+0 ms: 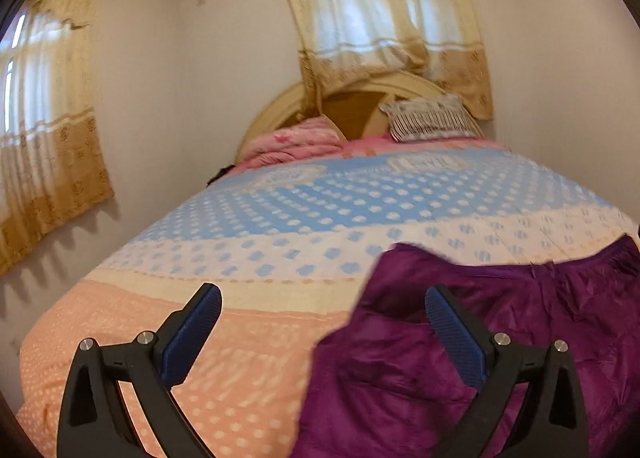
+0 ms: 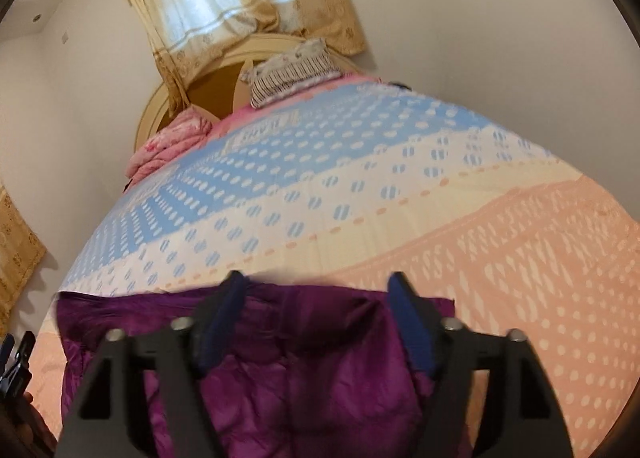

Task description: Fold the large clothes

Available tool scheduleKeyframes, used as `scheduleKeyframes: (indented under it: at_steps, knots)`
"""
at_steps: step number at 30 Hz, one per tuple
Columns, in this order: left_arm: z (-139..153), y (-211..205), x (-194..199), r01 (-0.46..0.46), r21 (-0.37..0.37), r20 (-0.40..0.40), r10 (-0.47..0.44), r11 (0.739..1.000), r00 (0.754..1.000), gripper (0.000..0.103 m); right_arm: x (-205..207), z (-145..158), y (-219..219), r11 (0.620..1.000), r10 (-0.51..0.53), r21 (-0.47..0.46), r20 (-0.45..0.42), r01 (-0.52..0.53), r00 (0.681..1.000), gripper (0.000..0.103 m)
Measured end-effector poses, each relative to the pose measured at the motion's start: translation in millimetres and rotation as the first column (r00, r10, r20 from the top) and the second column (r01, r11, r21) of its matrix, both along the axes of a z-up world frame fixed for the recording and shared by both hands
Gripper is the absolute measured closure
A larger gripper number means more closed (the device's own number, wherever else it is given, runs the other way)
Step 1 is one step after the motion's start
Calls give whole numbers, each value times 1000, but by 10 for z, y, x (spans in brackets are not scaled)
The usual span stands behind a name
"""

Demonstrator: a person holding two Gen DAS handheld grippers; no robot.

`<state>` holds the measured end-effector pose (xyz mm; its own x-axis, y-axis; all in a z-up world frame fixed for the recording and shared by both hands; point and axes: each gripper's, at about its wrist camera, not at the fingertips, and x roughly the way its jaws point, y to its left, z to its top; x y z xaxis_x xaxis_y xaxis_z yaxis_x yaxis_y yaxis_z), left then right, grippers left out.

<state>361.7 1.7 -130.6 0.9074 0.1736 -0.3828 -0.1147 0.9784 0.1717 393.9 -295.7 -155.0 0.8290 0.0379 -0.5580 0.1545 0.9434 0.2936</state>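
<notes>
Both hand-held grippers point(image 1: 323, 298) point(image 2: 317, 286) wide open, seemingly over purple garment point(image 1: 460, 338).

Purple garment point(image 1: 500, 338): lower and right parts cut off by the frame edge in the left wrist view; in the right wrist view point(image 2: 300, 378) its near part runs behind the gripper's frame and out of the bottom edge. Bedspread point(image 1: 280, 226): dot pattern smeared by motion blur in both views. Dark object point(image 2: 16, 358) at the left edge of the right wrist view: cropped, identity indeterminate.
</notes>
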Motion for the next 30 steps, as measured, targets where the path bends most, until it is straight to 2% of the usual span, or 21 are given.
scheduleKeyframes:
  at_steps: [2,4,5,6,8,11,13,15,19,27,30]
  knots:
    - [-86,-155,84,15,34,-16,-14,999,1000,1,28,-24,207,998,46,-33,-17,-46,999,27]
    - [-166,-308,210,10,67,-39,-7,998,999,1,100,-104,496,987,109,-111,-64,-116,992,36]
    - [-192,-363,273,18,68,-57,-14,998,998,1,136,-150,644,977,140,-150,-89,-152,986,48]
    - [-233,-433,340,33,78,-82,-27,996,996,1,167,-192,746,969,157,-174,-107,-174,982,54]
    - [-360,-559,504,14,152,-107,2,988,994,1,246,-278,896,954,159,-231,-147,-190,976,55]
    - [-574,-557,743,-21,194,-159,52,981,986,1,367,-412,928,934,116,-315,-175,-167,978,55]
    - [-725,-466,902,-50,156,-223,85,986,971,1,440,-535,823,942,84,-305,-193,-141,978,55]
    - [-796,-407,987,-58,116,-253,86,992,964,1,476,-626,741,948,61,-293,-206,-121,977,55]
    - [-908,-451,1076,-40,121,-289,74,992,954,1,495,-702,697,955,53,-274,-211,-111,976,54]
    - [-979,-401,1183,-24,56,-360,43,998,932,1,544,-768,698,957,45,-267,-237,-110,970,54]
    - [-1002,-411,1195,-25,57,-372,45,998,927,1,582,-790,704,955,44,-274,-249,-114,967,54]
